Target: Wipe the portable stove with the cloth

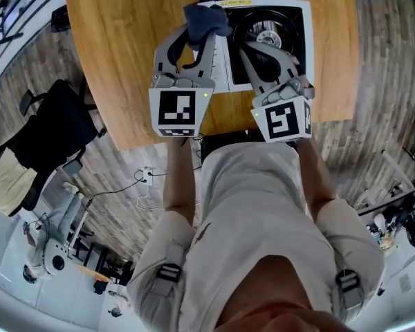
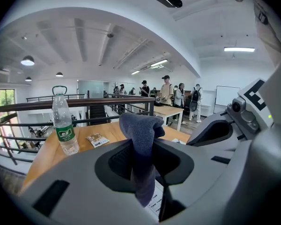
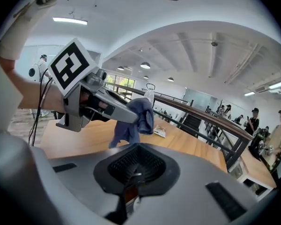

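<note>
- Left claw (image 1: 202,39): mine, clamped on the dark blue cloth (image 1: 207,18). A wad stands above the jaws and a tail hangs below them, as the left gripper view shows.
- Right claw (image 1: 248,45): jaws pressed together with nothing between them. It hovers over the black burner (image 1: 270,30), just right of the left claw.
- Stove (image 1: 307,26): white, at the far middle of the wooden table (image 1: 117,54), its long axis running left to right. The burner takes the right part and a plain white panel takes the left end.
- Key relation: the cloth sits over the stove's left end, so the surface to be wiped lies below the cloth and stretches away to its right. My left claw is the nearer to that end, and the only one carrying the cloth.
- Contact: in the right gripper view the cloth's tail appears to hang clear above the surface. I cannot tell for certain whether it touches the stove.
- Judgement: the coming move looks like lowering the cloth onto the left panel and sweeping rightward along the long axis. The right claw stands in that path over the burner and would probably need to shift aside, or it could steady the stove's right rim.
- Background: a water bottle (image 2: 64,125) stands on the table to the far left of my left claw, well apart from the stove.
</note>
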`<state>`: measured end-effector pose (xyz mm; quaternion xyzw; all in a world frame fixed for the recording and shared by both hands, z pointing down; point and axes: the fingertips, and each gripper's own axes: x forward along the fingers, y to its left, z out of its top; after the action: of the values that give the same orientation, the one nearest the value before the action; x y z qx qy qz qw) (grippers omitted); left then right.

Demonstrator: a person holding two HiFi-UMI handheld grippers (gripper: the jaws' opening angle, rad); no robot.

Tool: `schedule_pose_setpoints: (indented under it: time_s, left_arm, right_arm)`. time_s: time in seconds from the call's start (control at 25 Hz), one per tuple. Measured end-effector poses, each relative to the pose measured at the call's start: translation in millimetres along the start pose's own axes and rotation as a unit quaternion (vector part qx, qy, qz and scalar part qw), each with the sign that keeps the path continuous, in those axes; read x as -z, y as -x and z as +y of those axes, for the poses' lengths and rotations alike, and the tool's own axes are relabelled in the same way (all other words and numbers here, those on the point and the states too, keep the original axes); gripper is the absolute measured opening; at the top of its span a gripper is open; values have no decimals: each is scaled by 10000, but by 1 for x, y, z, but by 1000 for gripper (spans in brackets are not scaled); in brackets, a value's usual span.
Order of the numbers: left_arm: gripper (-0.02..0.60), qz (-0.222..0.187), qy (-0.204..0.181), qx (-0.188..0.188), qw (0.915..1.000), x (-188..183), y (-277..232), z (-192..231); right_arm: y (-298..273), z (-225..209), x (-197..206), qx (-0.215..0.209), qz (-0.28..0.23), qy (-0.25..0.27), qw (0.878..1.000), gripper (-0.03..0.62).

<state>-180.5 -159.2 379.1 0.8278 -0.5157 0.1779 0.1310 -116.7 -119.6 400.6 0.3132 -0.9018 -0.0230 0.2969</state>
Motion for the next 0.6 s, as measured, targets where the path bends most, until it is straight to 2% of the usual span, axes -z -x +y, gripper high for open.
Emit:
schedule_pose_setpoints:
  time_s: [0.2, 0.4, 0.6]
  left_arm:
    - [112, -6, -74, -101, 9999, 2, -18, 16]
    - [112, 50, -100, -172, 9998, 13, -37, 31]
    - [112, 300, -138, -217, 9992, 38, -62, 41]
  right_arm:
    - [-18, -8, -3, -51, 3, -33, 10000, 21]
    - [-33, -8, 5, -131, 218, -29, 9997, 21]
    - [-41, -9, 14, -164, 318, -64, 9993, 21]
